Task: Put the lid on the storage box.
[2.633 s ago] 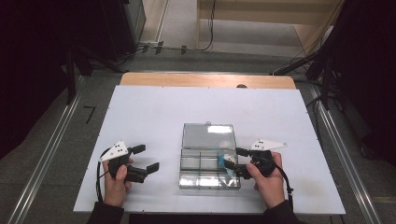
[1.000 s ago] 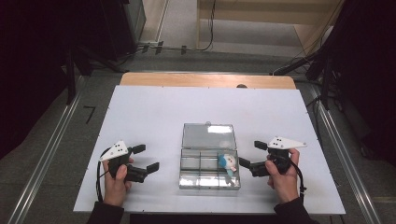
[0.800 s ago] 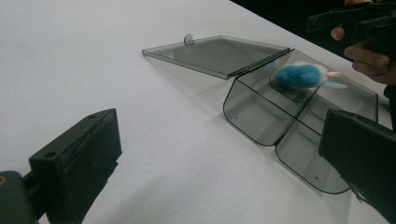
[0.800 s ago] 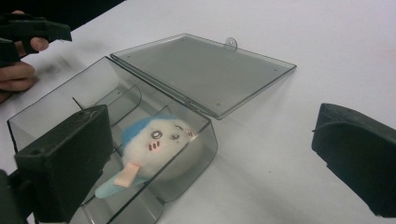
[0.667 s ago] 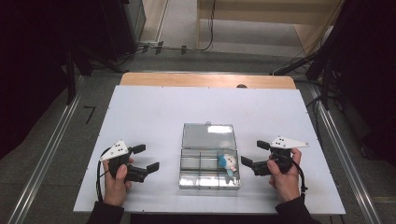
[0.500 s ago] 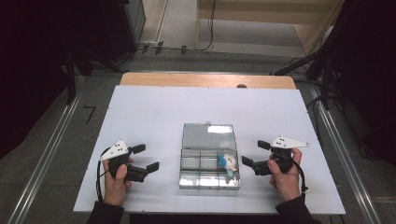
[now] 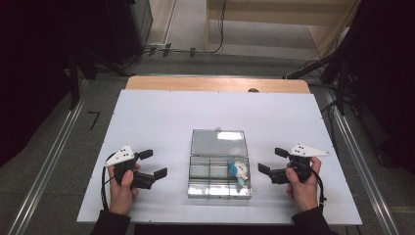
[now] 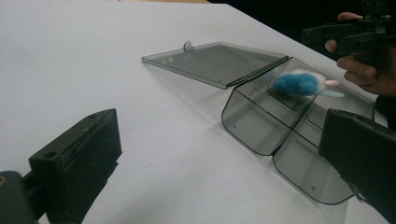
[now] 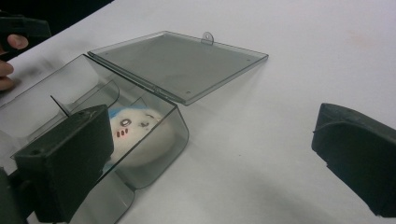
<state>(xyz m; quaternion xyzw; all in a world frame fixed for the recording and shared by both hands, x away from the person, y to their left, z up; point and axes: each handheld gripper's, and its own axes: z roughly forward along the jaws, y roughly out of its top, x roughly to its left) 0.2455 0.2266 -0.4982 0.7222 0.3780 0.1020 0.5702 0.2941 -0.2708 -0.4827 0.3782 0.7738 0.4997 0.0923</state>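
Observation:
A clear grey plastic box (image 7: pixel 219 188) with several compartments sits at the table's front middle, its lid (image 7: pixel 218 142) laid flat open behind it. A small plush toy (image 7: pixel 238 170) with a blue back and white face lies in the box's right rear compartment (image 9: pixel 140 135) (image 8: pixel 299 83). My left gripper (image 7: pixel 152 163) rests left of the box, open and empty (image 8: pixel 219 154). My right gripper (image 7: pixel 273 160) rests right of the box, a short gap away, open with nothing between its jaws (image 9: pixel 215 154).
The white table top (image 7: pixel 161 117) spreads wide around the box. A wooden edge (image 7: pixel 215 84) runs along its far side. Metal rails (image 7: pixel 54 156) flank the table on the floor. Cables trail from both grippers.
My right gripper let go of the plush toy in the box's right rear compartment and drew back to the right, open. The left gripper stayed still.

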